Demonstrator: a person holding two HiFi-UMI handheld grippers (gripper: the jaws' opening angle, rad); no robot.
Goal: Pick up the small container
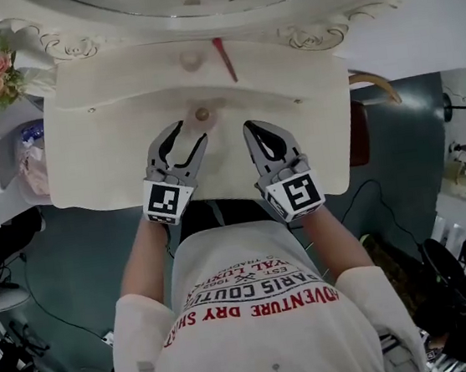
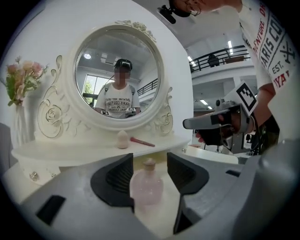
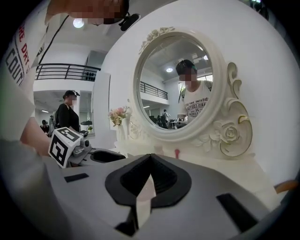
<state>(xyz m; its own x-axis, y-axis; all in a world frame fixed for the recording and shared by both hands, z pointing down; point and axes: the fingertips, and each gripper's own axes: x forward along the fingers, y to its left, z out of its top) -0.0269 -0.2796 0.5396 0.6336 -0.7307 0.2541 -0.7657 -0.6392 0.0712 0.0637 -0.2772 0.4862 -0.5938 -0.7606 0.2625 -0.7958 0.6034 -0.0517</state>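
Left gripper [image 2: 150, 161] is spread wide with the small container [image 2: 146, 187] upright between its jaws, close to the left pad, gap on the right. Right gripper [image 1: 253, 128] sits just beside it, pinched closed over bare tabletop [image 1: 96, 172].

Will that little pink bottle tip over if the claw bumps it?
Probably, if bumped high: the little pink bottle looks taller than wide, with a narrow neck. Its smooth, rounded sides may be slippery. It looks like frosted glass, so possibly breakable.
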